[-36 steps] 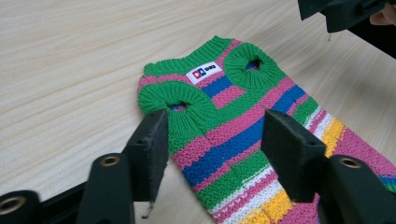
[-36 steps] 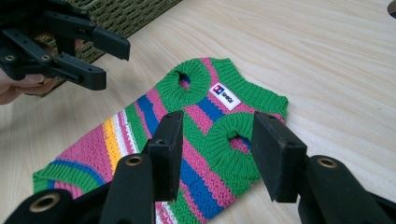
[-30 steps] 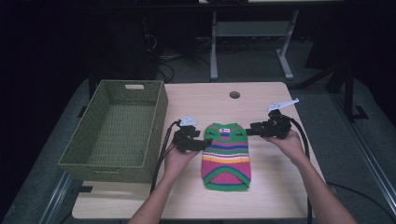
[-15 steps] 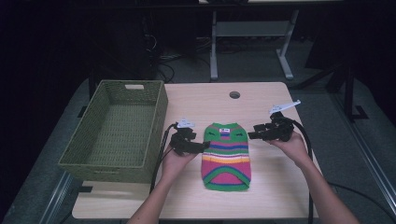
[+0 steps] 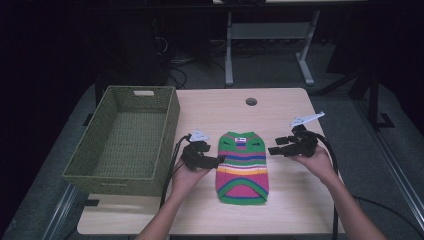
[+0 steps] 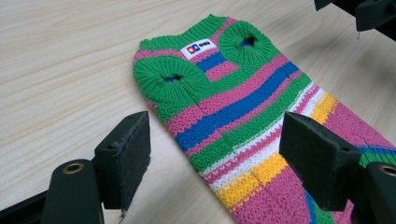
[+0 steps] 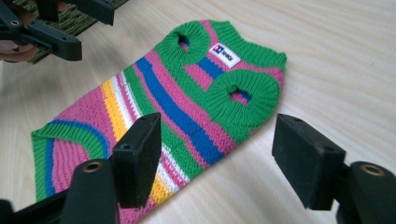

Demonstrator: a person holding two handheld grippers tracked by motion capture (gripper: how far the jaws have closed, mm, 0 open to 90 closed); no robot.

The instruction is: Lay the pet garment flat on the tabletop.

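Observation:
A small striped knit sweater (image 5: pixel 242 166), green, pink, blue, yellow and white, lies flat in the middle of the wooden table (image 5: pixel 225 110), neck end away from me. A white label sits at its collar (image 6: pixel 198 47) (image 7: pixel 225 54). My left gripper (image 5: pixel 218 160) hovers at the sweater's left edge, open, jaws wide apart over the striped knit (image 6: pixel 224 116). Off the sweater's right side my right gripper (image 5: pixel 273 150) is open too, with the right armhole (image 7: pixel 239 95) between its jaws and nothing held.
A green woven basket (image 5: pixel 125 142), with nothing in it, stands on the table's left side, close to my left hand. A round cable hole (image 5: pixel 251 101) is in the table's far middle. A desk frame and cables stand on the floor beyond the table.
Both grippers have drawn slightly outward from the sweater's shoulders, the right one more. The sweater has not moved.

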